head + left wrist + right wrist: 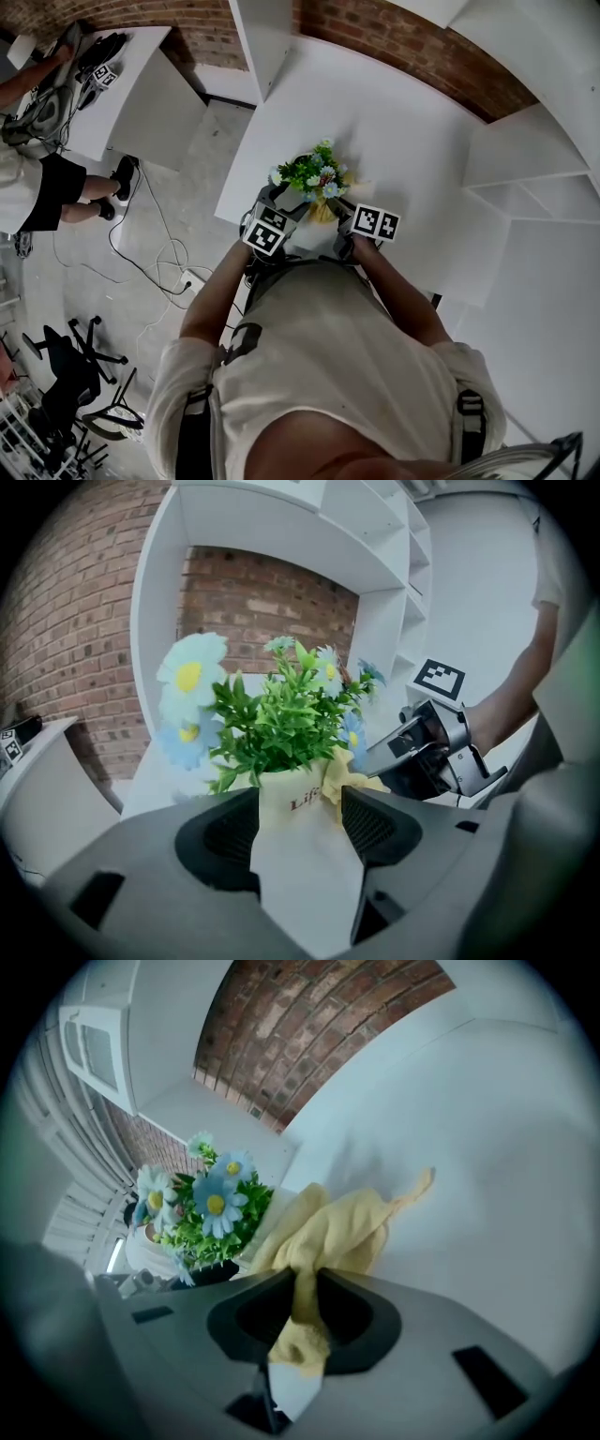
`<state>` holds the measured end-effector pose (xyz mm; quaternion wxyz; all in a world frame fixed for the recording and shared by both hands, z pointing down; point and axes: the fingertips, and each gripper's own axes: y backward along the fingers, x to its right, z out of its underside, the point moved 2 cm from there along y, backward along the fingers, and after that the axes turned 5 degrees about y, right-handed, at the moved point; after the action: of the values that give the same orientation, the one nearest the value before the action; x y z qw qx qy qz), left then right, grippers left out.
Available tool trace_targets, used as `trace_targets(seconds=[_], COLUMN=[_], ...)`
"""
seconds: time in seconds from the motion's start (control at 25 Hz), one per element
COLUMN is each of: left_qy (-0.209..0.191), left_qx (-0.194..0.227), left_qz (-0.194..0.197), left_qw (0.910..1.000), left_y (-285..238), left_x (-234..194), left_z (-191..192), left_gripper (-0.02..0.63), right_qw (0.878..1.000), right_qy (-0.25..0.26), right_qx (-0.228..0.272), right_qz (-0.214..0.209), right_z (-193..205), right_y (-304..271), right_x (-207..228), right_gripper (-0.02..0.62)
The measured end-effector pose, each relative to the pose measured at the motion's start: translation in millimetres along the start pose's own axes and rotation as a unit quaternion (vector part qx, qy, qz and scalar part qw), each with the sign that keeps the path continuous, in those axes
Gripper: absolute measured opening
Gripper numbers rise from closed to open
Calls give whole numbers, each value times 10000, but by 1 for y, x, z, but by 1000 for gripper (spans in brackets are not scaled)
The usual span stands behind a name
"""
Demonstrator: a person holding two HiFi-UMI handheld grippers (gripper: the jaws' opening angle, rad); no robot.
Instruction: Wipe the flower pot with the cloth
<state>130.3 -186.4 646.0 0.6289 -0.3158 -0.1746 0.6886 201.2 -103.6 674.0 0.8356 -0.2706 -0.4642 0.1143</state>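
A white flower pot [292, 841] with green leaves and blue and white flowers [314, 175] stands on the white table [394, 122] near its front edge. My left gripper [298, 819] is shut on the pot, which fills the gap between the two pads. A yellow cloth [330, 1225] hangs bunched from my right gripper [306, 1302], whose jaws are shut on a fold of it. The cloth [343, 778] lies against the pot's right side just under the leaves. In the head view the left gripper [281, 202] and the right gripper [338, 218] flank the plant.
White shelving [525, 159] stands to the right of the table, with a brick wall behind. On the left are a second white desk [141, 84], a seated person [47, 178], cables on the floor [159, 253] and an office chair [75, 366].
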Motion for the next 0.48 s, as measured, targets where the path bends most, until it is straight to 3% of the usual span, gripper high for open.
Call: trace_targets(seconds=[0.08, 0.32, 0.48], left_qy=[11, -340, -246], left_qx=[17, -161, -89], left_qz=[-89, 184, 120], left_qw=[10000, 9991, 9996], left_y=[4, -3, -6], left_x=[-13, -25, -21], left_z=[-4, -20, -20], left_gripper=[287, 288, 291], right_qw=[10000, 9992, 9988], right_qy=[-34, -92, -112], right_qx=[39, 382, 482], right_qz=[7, -64, -59], right_z=[-3, -24, -28], right_y=[2, 11, 11], right_x=[0, -5, -6], right_gripper=[86, 86, 86])
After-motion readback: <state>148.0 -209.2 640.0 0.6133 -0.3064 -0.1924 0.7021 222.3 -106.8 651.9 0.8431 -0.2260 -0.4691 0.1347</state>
